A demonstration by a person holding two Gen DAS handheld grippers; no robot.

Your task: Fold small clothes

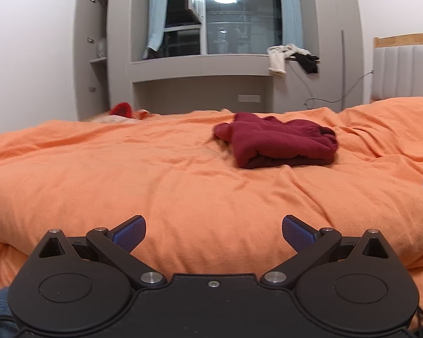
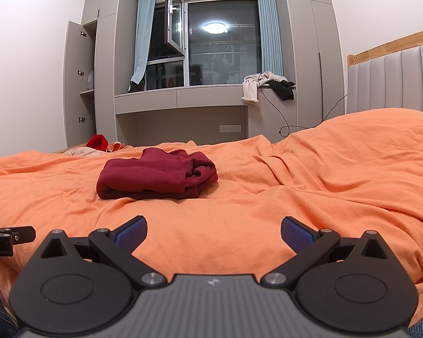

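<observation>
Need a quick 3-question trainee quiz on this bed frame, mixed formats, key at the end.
1. True or false: the left gripper is shut on the dark red garment.
2. Multiple choice: what does the dark red garment lie on? A) the window ledge B) the orange duvet C) the floor
3. Fill in: the right gripper has its jaws ____ and holds nothing.

Key:
1. False. Its jaws are wide apart and empty, with the garment lying farther up the bed, apart from it.
2. B
3. open
</observation>
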